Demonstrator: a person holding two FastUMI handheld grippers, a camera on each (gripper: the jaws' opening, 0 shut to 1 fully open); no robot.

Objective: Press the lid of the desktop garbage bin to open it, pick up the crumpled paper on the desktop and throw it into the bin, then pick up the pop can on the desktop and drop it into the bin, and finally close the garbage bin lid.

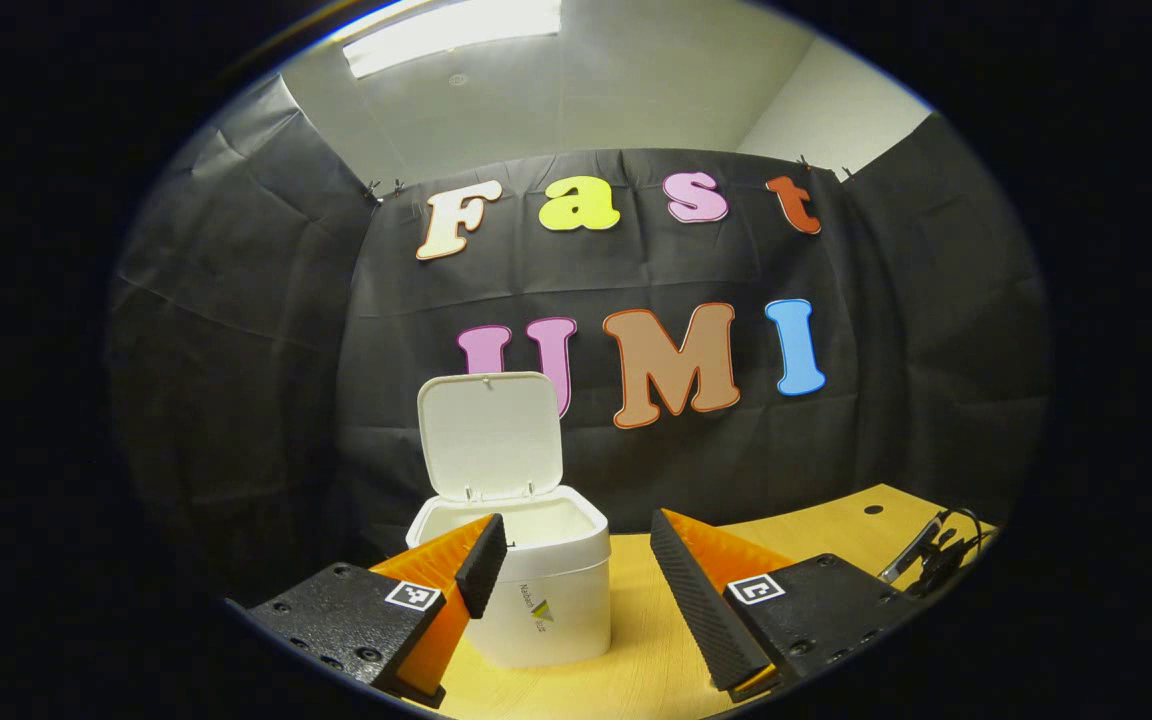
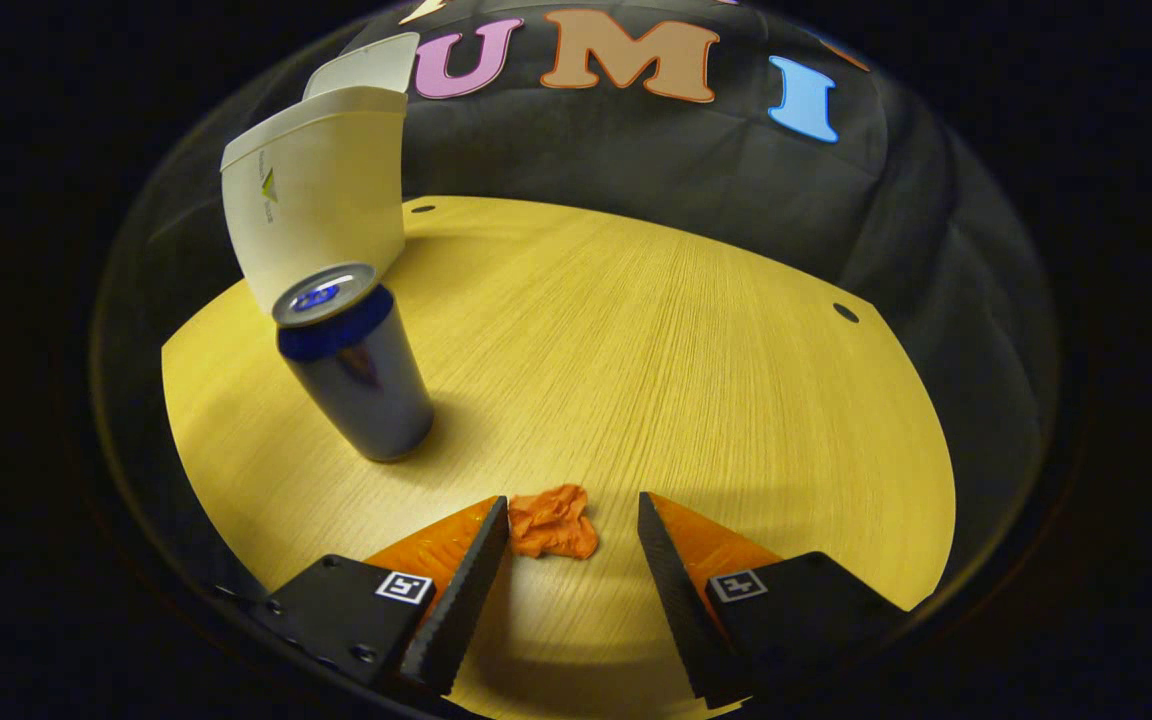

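In the left gripper view, the bin [image 1: 536, 580] is seen on the table [image 1: 816, 530] with its lid [image 1: 489, 435] raised upright. The left gripper [image 1: 576, 560] is held wide before it, with nothing between the fingers. In the right gripper view, the right gripper [image 2: 572, 540] is spread wide around the paper [image 2: 553, 522], which lies on the table near the left finger. The can [image 2: 354, 365] stands upright to the far left, just before the bin.
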